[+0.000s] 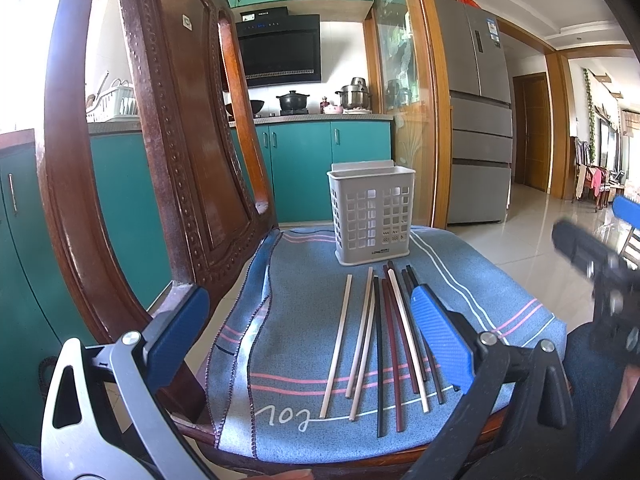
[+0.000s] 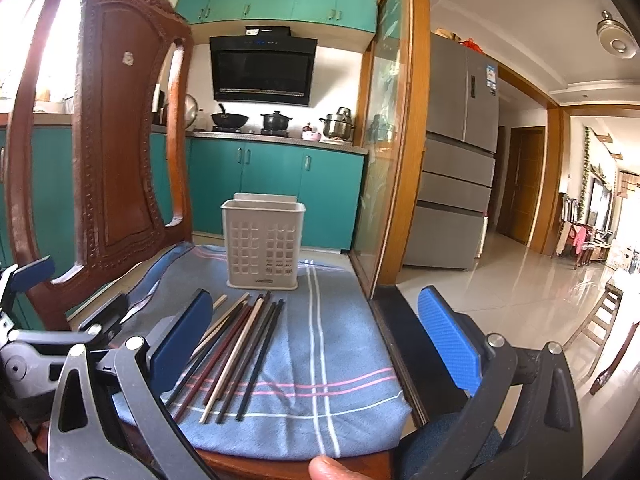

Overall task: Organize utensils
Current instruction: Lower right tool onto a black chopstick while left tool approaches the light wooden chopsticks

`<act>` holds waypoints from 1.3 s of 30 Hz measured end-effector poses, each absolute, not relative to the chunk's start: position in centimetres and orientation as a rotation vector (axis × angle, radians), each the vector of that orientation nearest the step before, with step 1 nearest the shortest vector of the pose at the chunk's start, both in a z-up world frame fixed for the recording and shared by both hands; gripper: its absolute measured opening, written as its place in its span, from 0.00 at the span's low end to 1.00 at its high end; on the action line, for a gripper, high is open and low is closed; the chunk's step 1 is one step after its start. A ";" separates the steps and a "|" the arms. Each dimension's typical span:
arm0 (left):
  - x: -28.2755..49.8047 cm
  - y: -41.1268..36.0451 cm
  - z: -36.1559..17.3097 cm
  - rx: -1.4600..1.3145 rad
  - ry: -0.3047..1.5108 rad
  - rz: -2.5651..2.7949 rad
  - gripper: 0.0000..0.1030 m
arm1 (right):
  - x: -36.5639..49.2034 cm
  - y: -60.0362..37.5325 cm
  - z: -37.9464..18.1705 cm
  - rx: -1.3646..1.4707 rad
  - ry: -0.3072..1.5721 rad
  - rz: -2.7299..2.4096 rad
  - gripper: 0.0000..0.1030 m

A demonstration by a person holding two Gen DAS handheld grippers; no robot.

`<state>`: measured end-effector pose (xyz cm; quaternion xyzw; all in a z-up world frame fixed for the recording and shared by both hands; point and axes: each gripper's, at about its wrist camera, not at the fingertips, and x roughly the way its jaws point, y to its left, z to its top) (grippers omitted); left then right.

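In the left wrist view, the left gripper (image 1: 308,340) fills the bottom of the frame with its two blue bumpy pads spread wide apart, holding nothing. Between them lie the chopsticks (image 1: 384,344), long thin sticks in pale wood, black and dark red, side by side on a soft blue towel (image 1: 304,280) with pink and white stripes. Above them, in the middle, stands the holder (image 1: 372,216), a pale plastic box with square holes, upright and empty-looking. A carved brown wooden chair back (image 1: 176,140) curves up the left side. The right gripper (image 1: 600,272) is a dark blur at the right edge.

In the right wrist view, the right gripper (image 2: 320,344) is also spread wide, empty. The chopsticks (image 2: 236,348) lie just right of its left pad, low and left of middle. The holder (image 2: 262,240) stands above them on the towel (image 2: 340,340). A fingertip (image 2: 328,470) peeks at the bottom edge.
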<state>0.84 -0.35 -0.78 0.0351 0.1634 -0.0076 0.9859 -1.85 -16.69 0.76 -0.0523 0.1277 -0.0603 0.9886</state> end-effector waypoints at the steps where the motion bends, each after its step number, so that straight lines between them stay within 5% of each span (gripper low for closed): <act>1: 1.1 -0.5 -1.0 0.078 0.345 -0.013 0.97 | -1.3 -16.9 0.9 -0.113 0.266 -0.141 0.98; 14: 6.8 -2.0 -3.1 0.047 0.662 -0.044 0.97 | 12.7 -18.8 -2.8 -0.184 0.686 -0.156 0.93; 21: 11.2 -1.7 1.2 0.010 0.707 -0.084 0.53 | 18.7 -17.9 -6.0 -0.079 0.951 0.017 0.60; 29: 15.5 -1.0 0.7 0.049 0.762 0.001 0.53 | 20.5 -15.2 -9.1 -0.101 1.085 0.117 0.47; 39: 16.8 -0.3 -3.2 0.034 0.850 0.038 0.55 | 22.6 -13.9 -10.1 -0.120 1.120 0.153 0.46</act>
